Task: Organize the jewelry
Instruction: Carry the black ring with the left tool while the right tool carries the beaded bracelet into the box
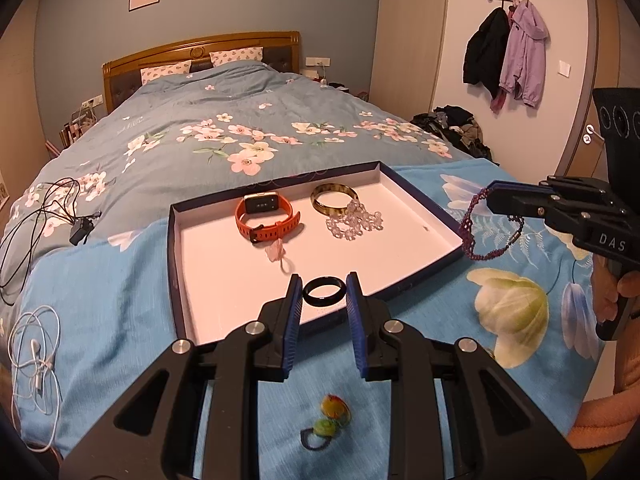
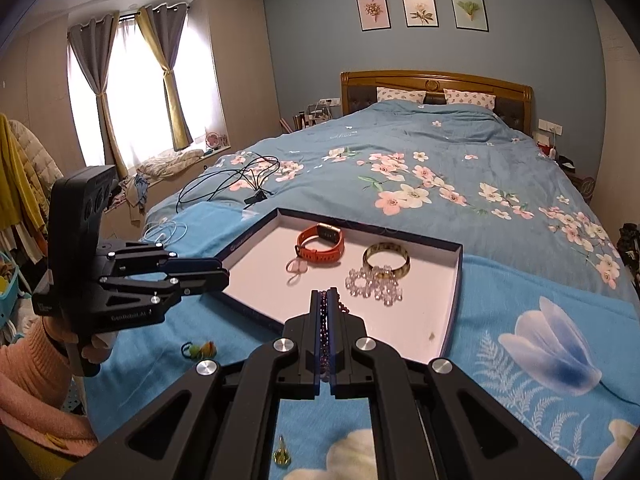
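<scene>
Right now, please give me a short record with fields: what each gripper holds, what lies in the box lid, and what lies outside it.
left gripper: fingers closed on a black ring
right gripper: shut on a purple bead bracelet
box lid: orange watch, amber bangle, clear bead bracelet, pink charm
outside, on blanket: hair ties

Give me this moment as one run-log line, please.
left gripper: jaws shut on black ring | right gripper: jaws shut on purple bead bracelet | tray: watch, bangle, clear beads
</scene>
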A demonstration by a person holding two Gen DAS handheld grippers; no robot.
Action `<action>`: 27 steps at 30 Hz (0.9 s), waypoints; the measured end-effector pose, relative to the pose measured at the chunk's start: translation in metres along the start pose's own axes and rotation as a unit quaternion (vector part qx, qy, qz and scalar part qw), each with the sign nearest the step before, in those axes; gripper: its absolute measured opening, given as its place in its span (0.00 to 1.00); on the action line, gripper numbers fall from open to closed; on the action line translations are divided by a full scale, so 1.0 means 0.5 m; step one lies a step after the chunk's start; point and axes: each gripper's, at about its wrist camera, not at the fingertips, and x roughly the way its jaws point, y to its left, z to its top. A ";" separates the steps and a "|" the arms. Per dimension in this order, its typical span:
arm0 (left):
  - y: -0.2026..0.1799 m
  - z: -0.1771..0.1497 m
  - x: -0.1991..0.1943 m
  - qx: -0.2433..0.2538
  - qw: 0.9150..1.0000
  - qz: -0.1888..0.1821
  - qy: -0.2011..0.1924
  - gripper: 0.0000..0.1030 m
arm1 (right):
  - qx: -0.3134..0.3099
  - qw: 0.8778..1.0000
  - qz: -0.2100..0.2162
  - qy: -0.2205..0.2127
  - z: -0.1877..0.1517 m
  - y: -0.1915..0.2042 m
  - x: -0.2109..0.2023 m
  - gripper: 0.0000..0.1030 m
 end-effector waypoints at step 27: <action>0.031 0.024 0.145 -0.005 0.998 0.005 0.063 0.22 | 0.046 0.997 0.039 0.040 0.048 -0.045 0.167 0.01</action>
